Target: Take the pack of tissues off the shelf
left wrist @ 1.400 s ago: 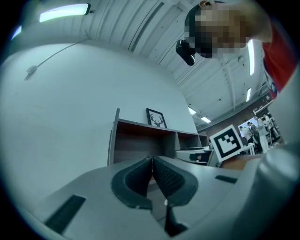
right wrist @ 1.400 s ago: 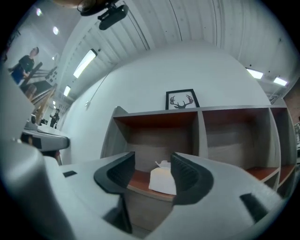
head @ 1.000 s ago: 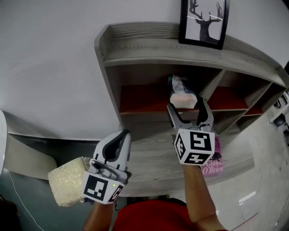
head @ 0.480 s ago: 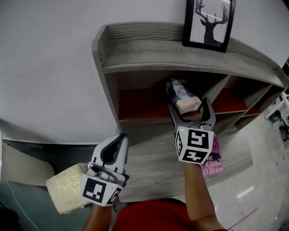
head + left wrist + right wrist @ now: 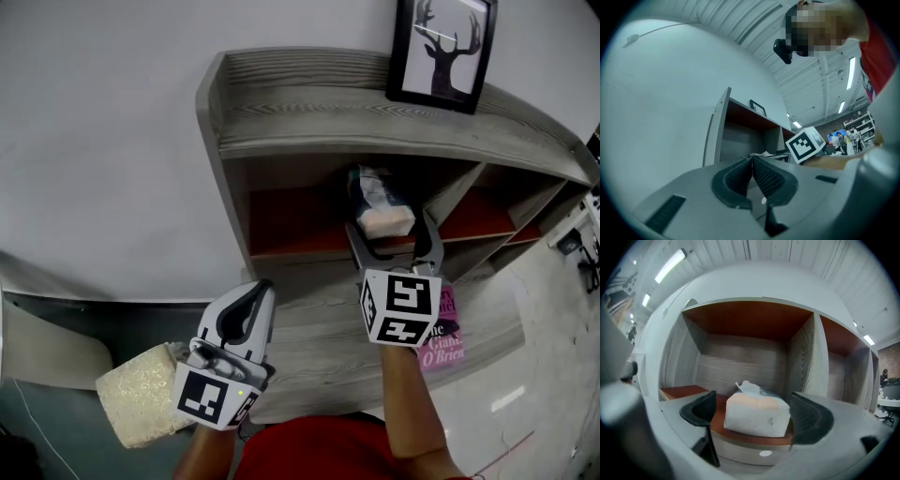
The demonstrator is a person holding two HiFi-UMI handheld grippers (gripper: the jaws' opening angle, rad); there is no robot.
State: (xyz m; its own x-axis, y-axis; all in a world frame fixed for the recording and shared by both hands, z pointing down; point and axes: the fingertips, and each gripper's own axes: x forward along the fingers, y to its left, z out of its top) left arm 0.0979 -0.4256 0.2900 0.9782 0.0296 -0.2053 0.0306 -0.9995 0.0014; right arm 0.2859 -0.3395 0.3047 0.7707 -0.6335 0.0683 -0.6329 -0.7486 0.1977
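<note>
Jaws of the right gripper (image 5: pixel 392 240) stand wide apart, having just been opening, one on each side of the pack of tissues (image 5: pixel 757 416) without pressing it. That pack lies at the front edge of the red board in the shelf's (image 5: pixel 309 131) wide left compartment. Left gripper (image 5: pixel 751 161) jaws are clenched together, empty.

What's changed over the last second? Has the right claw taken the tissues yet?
The right claw has just been opening its jaws a little, with the pack of tissues between them but untouched by the pads. Nothing was gripped or let go. The pack still lies on the red shelf board, and the left claw stays shut and empty.
</note>
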